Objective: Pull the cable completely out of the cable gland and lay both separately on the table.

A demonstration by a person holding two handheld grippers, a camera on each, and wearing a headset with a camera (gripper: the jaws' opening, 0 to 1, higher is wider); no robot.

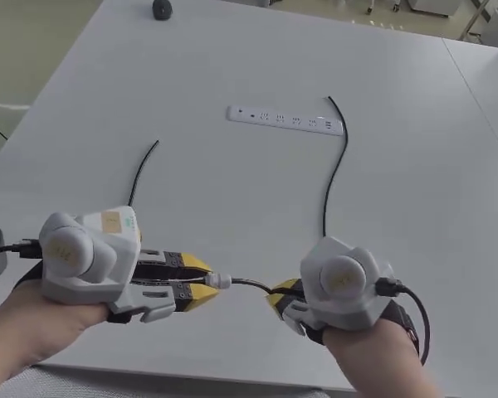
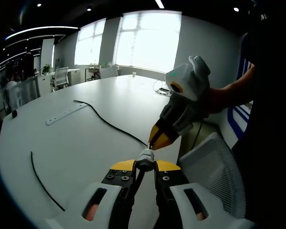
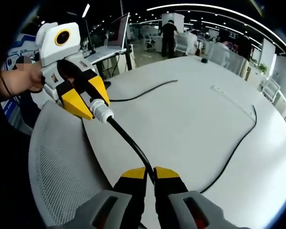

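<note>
Black cable pinched by right gripper, gland by left gripper; not yet pulled free; laying apart on table left.

White table, broad, plain top. Lying on it: a white power strip toward the far side, and a long cable, black, running from beside the strip's right end toward the near edge. Also a short cable, black, at left, well apart, and a small dark object by the far edge.
</note>
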